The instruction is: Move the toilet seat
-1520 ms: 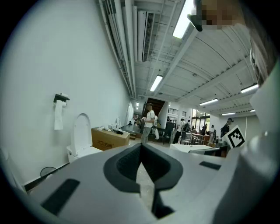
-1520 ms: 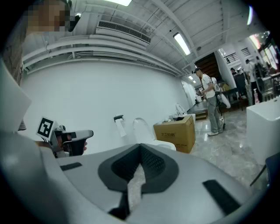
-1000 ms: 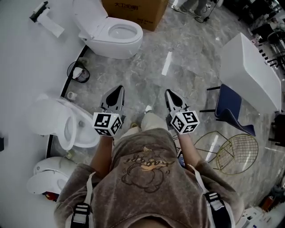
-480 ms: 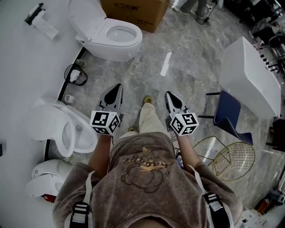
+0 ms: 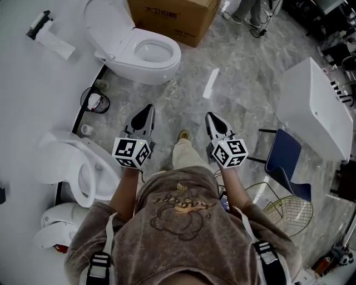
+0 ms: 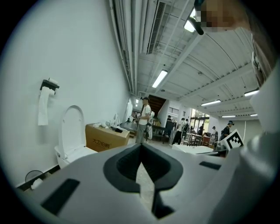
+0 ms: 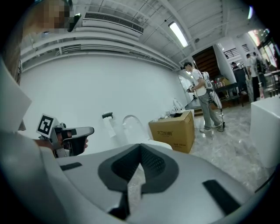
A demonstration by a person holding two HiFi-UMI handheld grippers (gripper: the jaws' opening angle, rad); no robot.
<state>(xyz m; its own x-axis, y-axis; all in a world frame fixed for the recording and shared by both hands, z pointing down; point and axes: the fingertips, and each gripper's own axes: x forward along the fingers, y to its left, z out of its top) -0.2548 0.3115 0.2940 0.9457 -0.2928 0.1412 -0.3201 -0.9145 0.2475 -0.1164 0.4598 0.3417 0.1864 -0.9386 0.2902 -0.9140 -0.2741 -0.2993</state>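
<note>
Left gripper (image 5: 146,112) and right gripper (image 5: 212,117) both closed, empty, well short of the white oval toilet seat (image 5: 108,22), raised beside the brown cardboard box (image 5: 172,15); step closer, open one gripper's jaws before reaching the seat's rim.

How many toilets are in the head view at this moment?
3: an open toilet at top, beside the cardboard box; a second toilet at left centre; a third toilet, partly hidden at bottom left, less certain.
</note>
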